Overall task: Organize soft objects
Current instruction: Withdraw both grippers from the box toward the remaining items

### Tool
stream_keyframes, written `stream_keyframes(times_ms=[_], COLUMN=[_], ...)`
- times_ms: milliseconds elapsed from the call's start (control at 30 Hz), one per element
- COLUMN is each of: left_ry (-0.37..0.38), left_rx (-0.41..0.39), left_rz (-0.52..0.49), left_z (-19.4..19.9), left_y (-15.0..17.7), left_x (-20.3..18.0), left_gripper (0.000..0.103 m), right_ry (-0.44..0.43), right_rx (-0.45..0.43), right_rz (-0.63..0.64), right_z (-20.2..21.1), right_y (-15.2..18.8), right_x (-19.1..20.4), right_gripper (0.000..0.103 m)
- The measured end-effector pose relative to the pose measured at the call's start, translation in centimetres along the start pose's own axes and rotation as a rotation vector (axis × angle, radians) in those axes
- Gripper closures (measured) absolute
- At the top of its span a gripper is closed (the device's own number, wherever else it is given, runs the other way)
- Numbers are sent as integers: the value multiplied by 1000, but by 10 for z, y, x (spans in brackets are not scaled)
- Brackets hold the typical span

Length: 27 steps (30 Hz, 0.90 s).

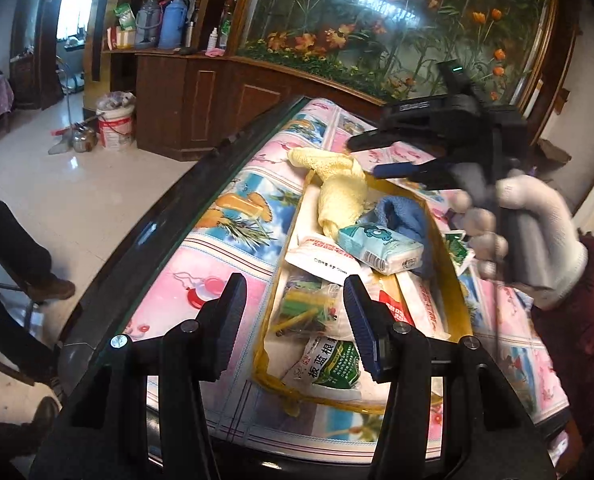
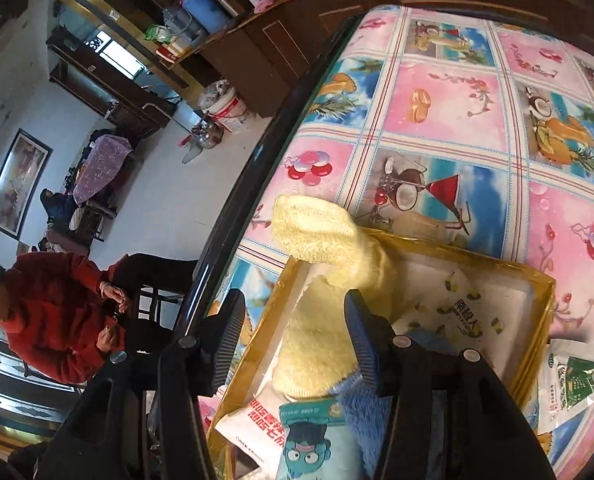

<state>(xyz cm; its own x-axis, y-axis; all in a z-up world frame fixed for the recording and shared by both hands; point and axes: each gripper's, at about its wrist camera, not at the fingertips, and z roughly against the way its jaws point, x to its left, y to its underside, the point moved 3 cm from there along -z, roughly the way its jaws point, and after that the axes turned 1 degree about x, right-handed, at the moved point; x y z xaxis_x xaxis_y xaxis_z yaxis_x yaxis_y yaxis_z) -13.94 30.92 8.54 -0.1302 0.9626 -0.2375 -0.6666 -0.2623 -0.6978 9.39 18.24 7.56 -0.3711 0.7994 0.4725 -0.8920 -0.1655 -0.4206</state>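
Observation:
A yellow-rimmed box (image 1: 459, 280) (image 2: 537, 280) lies on the patterned tablecloth. A fluffy yellow towel (image 1: 337, 184) (image 2: 329, 320) hangs over its far rim, half inside. A blue cloth (image 1: 407, 216) (image 2: 361, 412), a teal tissue pack (image 1: 381, 244) (image 2: 313, 440), white sachets (image 1: 321, 256) and a green-printed packet (image 1: 329, 364) fill the box. My left gripper (image 1: 297, 316) is open and empty above the box's near end. My right gripper (image 2: 295, 332) (image 1: 361, 156) is open just above the yellow towel, holding nothing.
The table's dark glass edge (image 1: 169, 216) (image 2: 257, 152) runs along the left. A green-and-white packet (image 2: 573, 380) lies outside the box at the right. A seated person in red (image 2: 53, 316) is beside the table. A wooden cabinet (image 1: 201, 100) stands behind.

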Motion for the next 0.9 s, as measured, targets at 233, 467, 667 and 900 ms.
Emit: stream_keyframes(times_ms=[233, 467, 667, 900], left_ry=[-70, -102, -88, -89], left_rx=[-15, -21, 27, 62], left_rz=[-86, -255, -367, -464], left_z=[5, 5, -5, -16], left_y=[0, 13, 29, 45], left_x=[-40, -107, -160, -208], left_gripper=[52, 52, 52, 52], right_ry=[14, 86, 124, 150], right_rx=[-135, -228, -295, -346], right_rz=[87, 3, -91, -154], right_z=[71, 118, 156, 189], right_y=[50, 108, 149, 176], right_x=[-23, -92, -140, -178], right_gripper=[51, 47, 46, 46])
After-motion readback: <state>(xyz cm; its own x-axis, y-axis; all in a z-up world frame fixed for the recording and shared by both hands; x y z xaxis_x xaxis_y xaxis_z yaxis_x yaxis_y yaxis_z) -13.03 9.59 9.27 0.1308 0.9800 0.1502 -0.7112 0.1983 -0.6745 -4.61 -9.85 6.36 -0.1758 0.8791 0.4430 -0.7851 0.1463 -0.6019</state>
